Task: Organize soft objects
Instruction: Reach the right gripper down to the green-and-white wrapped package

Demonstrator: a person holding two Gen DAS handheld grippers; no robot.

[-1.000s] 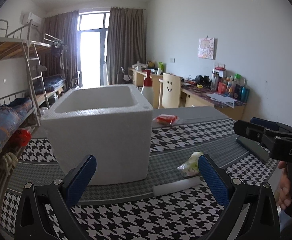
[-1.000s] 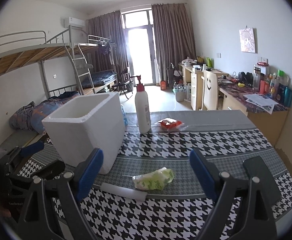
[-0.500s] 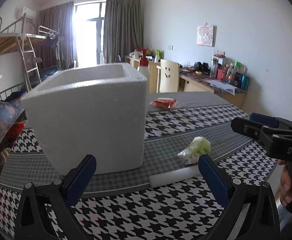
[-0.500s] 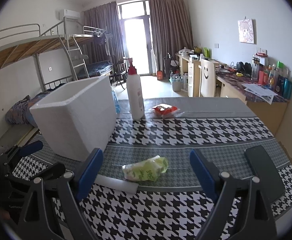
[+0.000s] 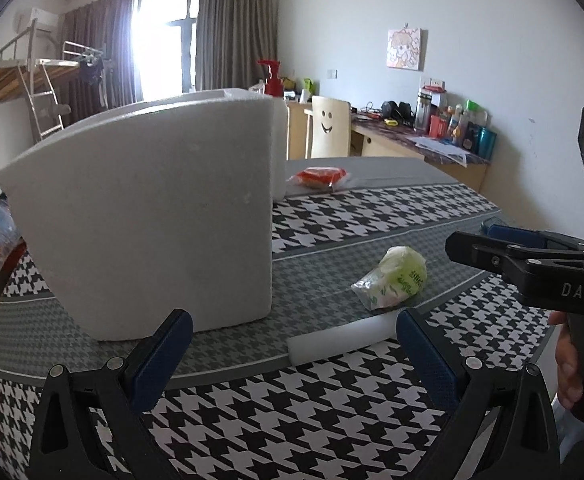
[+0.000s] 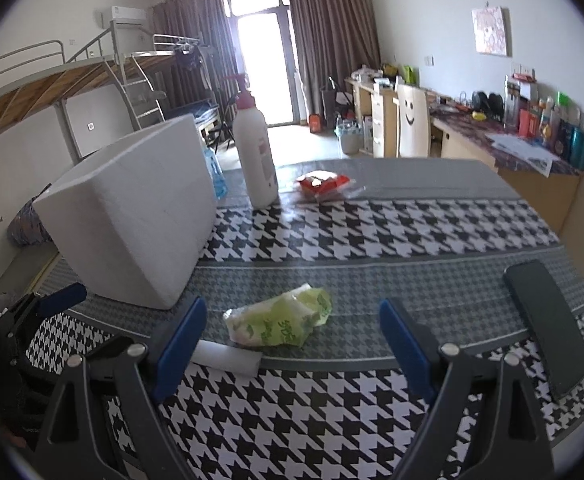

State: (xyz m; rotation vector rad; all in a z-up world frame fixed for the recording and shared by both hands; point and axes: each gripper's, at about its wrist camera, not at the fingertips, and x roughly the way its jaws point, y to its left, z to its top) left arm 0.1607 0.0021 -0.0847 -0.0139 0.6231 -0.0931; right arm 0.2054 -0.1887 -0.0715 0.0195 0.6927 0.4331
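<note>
I am bringing both grippers in over the houndstooth table (image 6: 371,240), the foam box (image 6: 132,216) standing at left. My left gripper (image 5: 292,354) is spread wide, pinching nothing; the white foam stick (image 5: 339,344) is lying just ahead of it, long axis running left to right. Touching the stick, the green packet (image 6: 280,322) is lying crosswise before my right gripper (image 6: 292,340), also spread and empty. Closing on its loose wrapper risks slipping, or dragging the stick.

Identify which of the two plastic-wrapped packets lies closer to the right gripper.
The green-and-white packet, just ahead of the right gripper; the red packet lies farther back.
</note>
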